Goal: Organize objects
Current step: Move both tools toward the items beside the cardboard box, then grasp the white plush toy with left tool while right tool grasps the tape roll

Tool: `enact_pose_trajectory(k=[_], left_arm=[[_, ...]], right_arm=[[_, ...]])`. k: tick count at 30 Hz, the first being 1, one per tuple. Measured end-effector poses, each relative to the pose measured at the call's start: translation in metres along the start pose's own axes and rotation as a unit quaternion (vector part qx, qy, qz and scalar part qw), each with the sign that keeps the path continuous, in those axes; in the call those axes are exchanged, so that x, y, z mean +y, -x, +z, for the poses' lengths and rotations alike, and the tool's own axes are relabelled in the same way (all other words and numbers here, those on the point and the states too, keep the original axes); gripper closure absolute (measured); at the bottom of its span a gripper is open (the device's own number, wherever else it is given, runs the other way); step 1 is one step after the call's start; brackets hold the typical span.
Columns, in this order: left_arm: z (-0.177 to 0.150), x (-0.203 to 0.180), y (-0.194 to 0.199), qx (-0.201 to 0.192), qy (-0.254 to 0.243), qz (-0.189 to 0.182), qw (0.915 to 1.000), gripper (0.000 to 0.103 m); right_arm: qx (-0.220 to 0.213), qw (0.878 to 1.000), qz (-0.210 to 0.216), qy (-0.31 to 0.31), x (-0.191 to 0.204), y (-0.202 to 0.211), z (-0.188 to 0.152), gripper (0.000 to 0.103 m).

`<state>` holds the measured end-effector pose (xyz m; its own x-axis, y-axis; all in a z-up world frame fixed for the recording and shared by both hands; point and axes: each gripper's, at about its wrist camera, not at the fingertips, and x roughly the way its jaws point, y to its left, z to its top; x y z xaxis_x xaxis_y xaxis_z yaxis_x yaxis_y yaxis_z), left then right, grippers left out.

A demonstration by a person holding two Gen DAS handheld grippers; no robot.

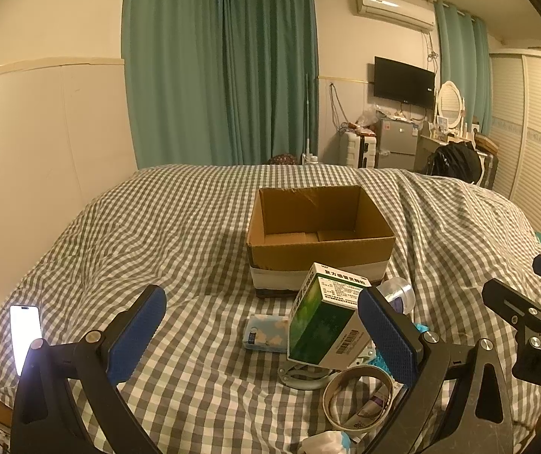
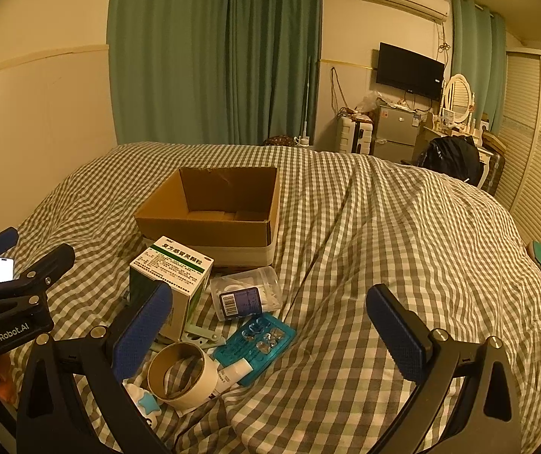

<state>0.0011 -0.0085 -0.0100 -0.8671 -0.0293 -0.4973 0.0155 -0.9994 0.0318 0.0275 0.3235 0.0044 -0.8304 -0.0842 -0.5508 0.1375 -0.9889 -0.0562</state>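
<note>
One open cardboard box [image 2: 210, 208] sits on the checked bed; in front of it lie one medicine box [image 2: 170, 278], one tape roll [image 2: 181, 374], one blister pack [image 2: 255, 340]. Left gripper [image 1: 263, 335] and right gripper [image 2: 270, 331] gape, empty.

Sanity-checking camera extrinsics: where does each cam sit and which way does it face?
Left wrist: sits on the left hand-held gripper, low over the checked bed, facing the cardboard box and the curtained wall; both its open blue fingers show, and the right gripper's body at the right edge.
Right wrist: sits on the right hand-held gripper, beside the left one, facing the same way; its open fingers show, and the left gripper at the left edge.
Shared: the box, the green medicine box, tape roll, lit phone.
</note>
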Motion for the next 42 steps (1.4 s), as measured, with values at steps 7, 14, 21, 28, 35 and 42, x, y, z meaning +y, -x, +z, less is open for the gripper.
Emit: enact_pose_trajectory(k=[7,14,21,28,35,42], left_arm=[[-0.001,-0.001,-0.002,0.003,0.000,0.000,1.0000,0.000],[-0.002,-0.001,-0.002,0.004,0.000,0.000,1.0000,0.000],[-0.004,-0.003,-0.003,0.005,-0.003,-0.003,1.0000,0.000],[-0.018,-0.006,-0.023,0.052,-0.022,-0.004,0.9984,0.000],[-0.061,-0.007,-0.047,0.138,-0.055,-0.005,0.9888,0.000],[-0.097,-0.030,-0.064,0.217,-0.095,-0.055,0.9699,0.000]], right_arm=[[0.002,1.000,0.002,0.003,0.001,-0.001,-0.002,0.000],[0.002,1.000,0.006,0.004,0.000,-0.002,-0.002,0.000],[-0.004,1.000,0.005,0.003,-0.011,-0.002,0.005,0.000],[0.025,1.000,0.013,0.008,-0.014,-0.015,-0.004,0.000],[0.067,0.997,0.018,0.022,-0.007,-0.037,-0.026,0.000],[0.110,0.993,0.019,0.042,0.009,-0.068,-0.046,0.004]])
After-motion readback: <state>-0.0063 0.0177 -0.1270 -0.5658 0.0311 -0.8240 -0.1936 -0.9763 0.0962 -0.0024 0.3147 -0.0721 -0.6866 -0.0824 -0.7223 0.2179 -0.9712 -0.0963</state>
